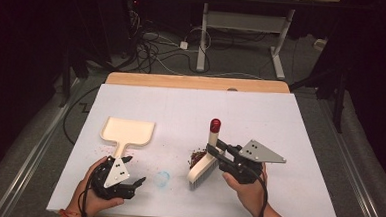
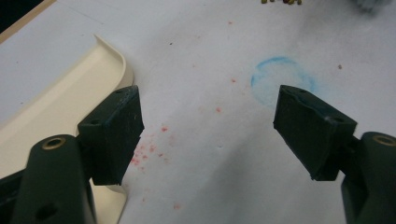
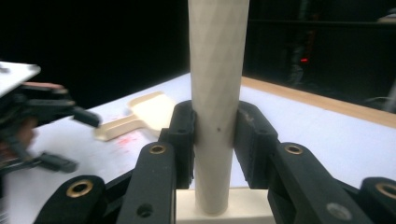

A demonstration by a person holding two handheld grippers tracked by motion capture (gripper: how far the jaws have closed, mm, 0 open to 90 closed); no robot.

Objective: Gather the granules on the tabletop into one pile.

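Work in hand: sweeping crumbs on the white table (image 1: 279, 143) with a brush toward a dustpan.
Right gripper (image 1: 222, 151): clamped on the brush (image 1: 204, 168) handle, pads pressed on either side of the pale shaft, as the right gripper view shows.
Brush: upright, bristles on the table, just beside the dark crumb pile (image 1: 196, 156).
Left gripper (image 2: 205, 126): jaws wide apart with nothing between them; one jaw sits just beside the dustpan (image 1: 128, 131) handle.
Dustpan: flat on the table, left of the pile and well apart from it, unheld.
Risk, pan: likely to slide away when crumbs are pushed against it, since nothing steadies it.
Risk, scatter: a fast stroke could fling crumbs past the pan.
Risk, grip: the round handle could twist between the pads under sideways load.
Risk, stain: the blue ring (image 1: 162, 178) and red specks may smear under the bristles.
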